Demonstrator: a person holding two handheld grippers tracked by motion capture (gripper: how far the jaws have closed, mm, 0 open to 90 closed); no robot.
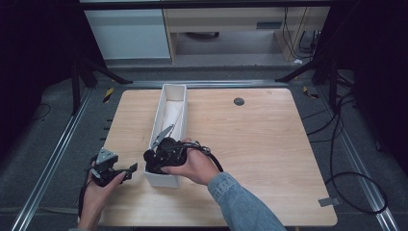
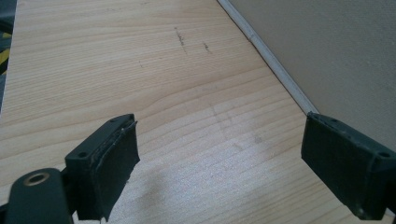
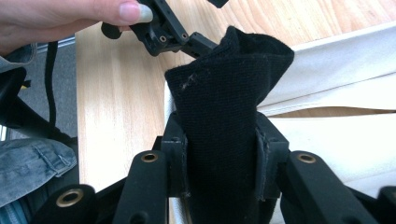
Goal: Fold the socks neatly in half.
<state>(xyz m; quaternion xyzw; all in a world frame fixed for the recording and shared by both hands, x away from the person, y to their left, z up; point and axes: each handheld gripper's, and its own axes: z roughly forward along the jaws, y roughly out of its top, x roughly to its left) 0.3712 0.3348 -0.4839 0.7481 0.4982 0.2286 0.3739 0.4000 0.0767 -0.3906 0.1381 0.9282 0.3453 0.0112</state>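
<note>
Right claw clamps a piece of black cloth between its two jaws; the cloth stands up out of the grip, folded, its top edge open like a cuff. From above, that claw sits at the near end of a long white box, the cloth a dark bundle just over the box's near wall. The person's right hand wraps the tool, a denim sleeve trailing back toward the bench's near edge.

Left claw stands wide, nothing between the jaws, bare wood of the bench below. The pale outer wall of the box runs along beside it, close to one jaw. In the high view this claw points toward the box from the near left part of the bench, held low by the left hand, and is just short of the box wall.

Inside the box, something white and crumpled lies toward the far half; I cannot tell what it is. The box lies lengthwise away from the person, left of the bench's middle. A small dark round cap sits in the benchtop near the far edge.
</note>
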